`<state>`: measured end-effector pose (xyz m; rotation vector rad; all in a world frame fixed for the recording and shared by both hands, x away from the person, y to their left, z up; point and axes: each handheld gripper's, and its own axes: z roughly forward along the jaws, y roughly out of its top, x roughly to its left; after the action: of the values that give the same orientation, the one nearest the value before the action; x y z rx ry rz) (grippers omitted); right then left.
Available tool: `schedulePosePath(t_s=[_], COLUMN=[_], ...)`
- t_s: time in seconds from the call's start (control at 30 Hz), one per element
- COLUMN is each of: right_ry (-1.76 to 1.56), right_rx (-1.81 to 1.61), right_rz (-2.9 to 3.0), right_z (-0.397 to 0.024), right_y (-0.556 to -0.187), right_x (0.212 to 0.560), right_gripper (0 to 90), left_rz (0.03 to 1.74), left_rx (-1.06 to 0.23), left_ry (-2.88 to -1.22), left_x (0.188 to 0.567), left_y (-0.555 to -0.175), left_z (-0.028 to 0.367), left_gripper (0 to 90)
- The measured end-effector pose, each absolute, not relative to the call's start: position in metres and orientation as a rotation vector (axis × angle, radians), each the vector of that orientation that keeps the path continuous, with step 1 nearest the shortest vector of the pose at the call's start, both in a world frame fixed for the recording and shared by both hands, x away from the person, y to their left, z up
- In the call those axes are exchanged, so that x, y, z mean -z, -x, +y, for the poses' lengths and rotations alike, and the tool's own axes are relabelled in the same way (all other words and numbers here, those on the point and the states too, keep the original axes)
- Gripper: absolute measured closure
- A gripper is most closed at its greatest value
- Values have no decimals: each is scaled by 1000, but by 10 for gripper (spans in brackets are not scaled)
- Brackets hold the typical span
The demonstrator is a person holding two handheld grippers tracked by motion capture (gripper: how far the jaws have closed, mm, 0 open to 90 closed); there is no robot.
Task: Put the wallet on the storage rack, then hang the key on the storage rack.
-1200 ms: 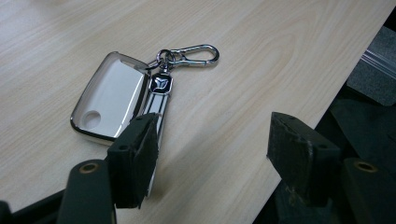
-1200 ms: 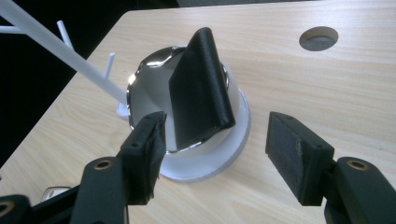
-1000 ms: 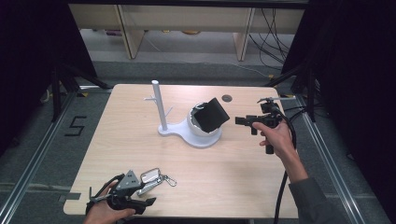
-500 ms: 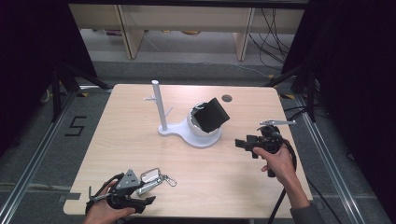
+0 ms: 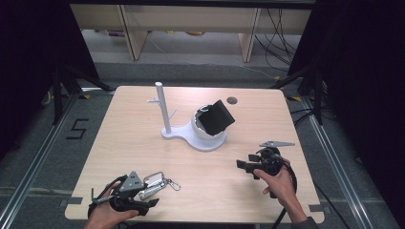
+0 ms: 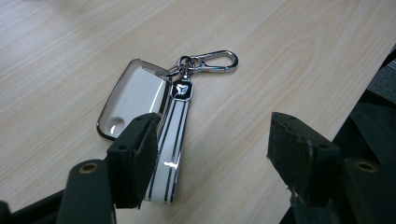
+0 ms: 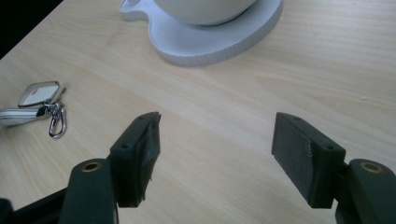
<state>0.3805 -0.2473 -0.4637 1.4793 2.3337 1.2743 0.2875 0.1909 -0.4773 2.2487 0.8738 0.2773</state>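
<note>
A white key fob (image 6: 133, 98) with a striped strap (image 6: 173, 135) and a metal clip (image 6: 215, 60) lies flat on the wooden table (image 5: 119, 124) near its front left edge. My left gripper (image 6: 210, 140) stands open just over it, its left jaw above the strap's near end and its right jaw over bare wood. In the high view the left gripper (image 5: 145, 195) points right at the key fob (image 5: 152, 181). My right gripper (image 5: 241, 165) hovers low at the front right; its jaws have just been opening, with nothing between them. The right gripper (image 7: 217, 135) faces the key fob (image 7: 39, 95) across bare wood.
A white stand (image 5: 191, 137) sits mid-table with a tall post (image 5: 162, 107) and a bowl (image 5: 206, 131) holding a black pouch (image 5: 217, 117). Its base (image 7: 210, 44) lies just ahead of the right gripper. A small dark hole (image 5: 232, 100) marks the back of the table.
My right gripper has come down and toward the table's front edge, away from the stand. The left gripper and the key fob have stayed put.
</note>
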Motion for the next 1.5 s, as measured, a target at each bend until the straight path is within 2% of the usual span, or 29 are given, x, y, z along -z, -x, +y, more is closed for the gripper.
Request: schedulePosePath(t_s=[0.5, 0.77, 1.5], right_ry=[-1409, -1425, -1436], right_rx=[-1240, -1205, -1191], right_rz=[2410, 2437, 2470], right_z=[-234, -234, -230], right_y=[-354, -344, -324], right_x=[485, 490, 496], right_gripper=[302, 276, 254], left_rz=[875, 875, 830], left_rx=[-283, -271, -292], left_ry=[-2250, -2235, -2265], left_x=[477, 476, 472], left_y=[-288, -294, -308], left_z=[190, 190, 186], left_gripper=[322, 262, 255])
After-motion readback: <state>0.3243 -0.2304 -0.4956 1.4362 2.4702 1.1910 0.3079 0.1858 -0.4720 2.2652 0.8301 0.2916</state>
